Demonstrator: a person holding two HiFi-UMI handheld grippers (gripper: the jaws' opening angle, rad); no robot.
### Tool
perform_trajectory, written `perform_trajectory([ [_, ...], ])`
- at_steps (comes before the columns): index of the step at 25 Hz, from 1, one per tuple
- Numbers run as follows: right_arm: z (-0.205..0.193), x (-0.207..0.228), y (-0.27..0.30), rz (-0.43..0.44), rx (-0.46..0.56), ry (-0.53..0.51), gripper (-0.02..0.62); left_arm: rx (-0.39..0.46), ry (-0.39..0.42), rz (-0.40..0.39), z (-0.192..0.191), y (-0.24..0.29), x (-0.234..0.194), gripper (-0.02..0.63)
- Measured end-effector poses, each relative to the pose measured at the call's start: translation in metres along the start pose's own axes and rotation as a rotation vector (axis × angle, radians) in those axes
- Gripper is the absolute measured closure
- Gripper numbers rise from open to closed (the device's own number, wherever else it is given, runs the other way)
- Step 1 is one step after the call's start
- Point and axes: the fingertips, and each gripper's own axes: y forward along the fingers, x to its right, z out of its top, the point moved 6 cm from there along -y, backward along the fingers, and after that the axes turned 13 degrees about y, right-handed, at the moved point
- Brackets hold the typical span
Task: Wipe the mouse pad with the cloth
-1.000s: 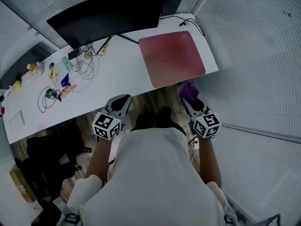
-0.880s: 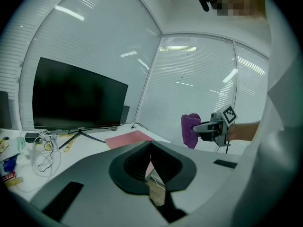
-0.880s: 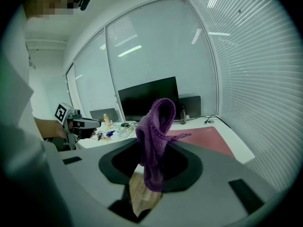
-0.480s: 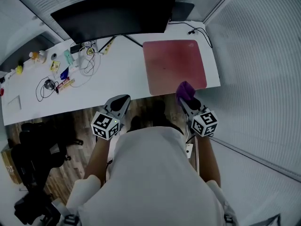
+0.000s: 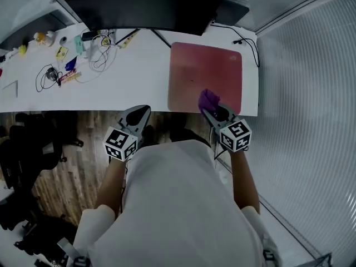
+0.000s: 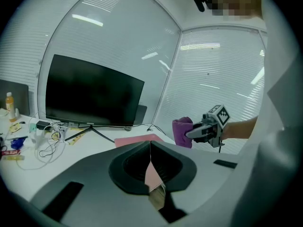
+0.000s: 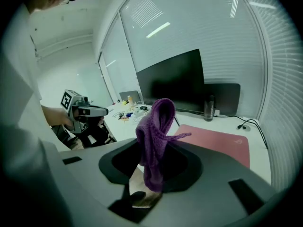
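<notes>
A red mouse pad (image 5: 205,75) lies on the right end of the white desk (image 5: 133,77); it also shows in the left gripper view (image 6: 137,139) and the right gripper view (image 7: 215,140). My right gripper (image 5: 210,109) is shut on a purple cloth (image 5: 208,99), held over the pad's near edge. The cloth (image 7: 155,136) stands bunched upright between the jaws. My left gripper (image 5: 137,115) hovers just off the desk's front edge, left of the pad, shut and empty. From the left gripper view (image 6: 150,162) the jaws meet, and the cloth (image 6: 182,132) shows to the right.
A black monitor (image 5: 146,5) stands at the back of the desk. Cables and small items (image 5: 67,65) clutter the desk's left part. A cable (image 5: 247,42) runs beside the pad's far right corner. Black chair parts (image 5: 22,149) stand on the wooden floor at left. Blinds cover the right wall.
My right gripper has carried the cloth forward from beside the desk's corner to above the pad's near edge. The left gripper has stayed by the front edge. The head view has shifted.
</notes>
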Motion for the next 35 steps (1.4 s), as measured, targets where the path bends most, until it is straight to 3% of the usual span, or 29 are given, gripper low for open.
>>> perform_trajectory([
  [11,-0.001,0.027,0.041,0.213,-0.252,-0.085,0.461,-0.037,-0.097,0.140,-0.004,0.012,0.028,0.588],
  [25,-0.049,0.018,0.127,0.459,-0.573,-0.251,0.461,-0.097,-0.202,0.268,-0.049,0.019,0.034,0.588],
  [35,-0.100,0.012,0.174,0.545,-0.785,-0.333,0.460,-0.126,-0.295,0.339,-0.078,0.023,0.047,0.588],
])
